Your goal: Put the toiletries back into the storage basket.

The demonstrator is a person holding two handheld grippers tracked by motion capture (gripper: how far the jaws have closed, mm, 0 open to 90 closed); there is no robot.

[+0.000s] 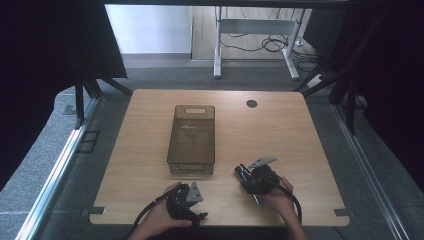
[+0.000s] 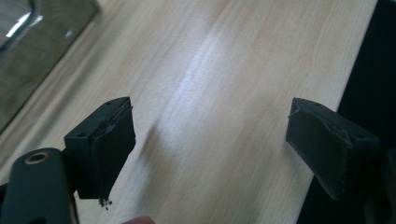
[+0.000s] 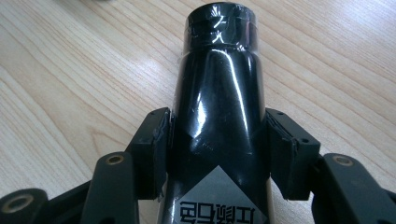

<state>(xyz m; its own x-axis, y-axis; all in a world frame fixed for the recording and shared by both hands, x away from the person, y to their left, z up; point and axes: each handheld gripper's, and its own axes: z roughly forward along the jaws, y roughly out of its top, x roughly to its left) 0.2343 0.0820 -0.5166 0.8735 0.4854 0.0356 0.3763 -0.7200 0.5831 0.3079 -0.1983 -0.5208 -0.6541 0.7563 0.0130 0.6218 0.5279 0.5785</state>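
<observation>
We held a claw in each hand over the wooden desk (image 1: 280, 130). Our right claw (image 1: 243, 173) was near the front edge of the desk, on the right side. It gripped a shiny black bottle (image 3: 219, 116). In the right gripper view, the two black pads (image 3: 156, 149) pressed on both sides of the bottle, low on its body. The bottle's neck and its capped top pointed away from the claw, over the bare wood. A grey label with writing on it sat on the bottle, close to the claw. In the high view, the bottle (image 1: 245, 172) stuck out of the claw toward the middle of the desk, and it looked tilted, not upright. We could not tell if it touched the wood.

Our left claw (image 1: 186, 199) was near the front edge too, a little to the left of the right one. In the left gripper view its jaws stood wide apart, and there was just bare wood between them. It held nothing.

A see-through brown bin (image 1: 191, 140) sat on the desk, just beyond the left claw. It was long, with a handle slot at each end. A corner of the bin (image 2: 32, 51) showed at the top left of the left gripper view. The bottle was to the right of the bin and apart from it.

A small dark round hole (image 1: 251, 103) was in the desk near the far edge.
</observation>
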